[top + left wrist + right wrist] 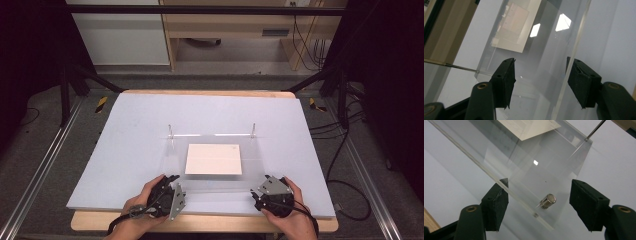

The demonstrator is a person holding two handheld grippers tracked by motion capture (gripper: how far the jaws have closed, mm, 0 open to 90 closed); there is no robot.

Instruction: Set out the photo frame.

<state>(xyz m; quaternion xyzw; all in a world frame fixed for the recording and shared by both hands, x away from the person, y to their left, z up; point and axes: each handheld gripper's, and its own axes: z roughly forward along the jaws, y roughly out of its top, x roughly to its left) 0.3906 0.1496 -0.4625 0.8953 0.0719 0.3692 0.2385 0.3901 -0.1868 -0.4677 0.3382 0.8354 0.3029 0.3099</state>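
Note:
A clear acrylic plate (pixel 176 165) rests on the pale board, with thin metal posts (pixel 253 129) at its far corners. A white sheet (pixel 214 159) lies at its middle. My left gripper (pixel 172 179) is at the plate's near left corner. In the left gripper view its jaws (pixel 540 75) stand apart with the plate's edge (pixel 571 62) running between them, pads not pressing. My right gripper (pixel 261 186) is at the near right corner. Its jaws (pixel 539 195) straddle that corner (pixel 529 177), open, with a small metal stud (pixel 547 201) under the plate between them.
The pale grey board (pixel 135 125) sits on a wooden tabletop (pixel 200 223). Dark frame legs (pixel 65 85) and cables (pixel 345 145) flank the table, and wooden furniture (pixel 225 25) stands behind it.

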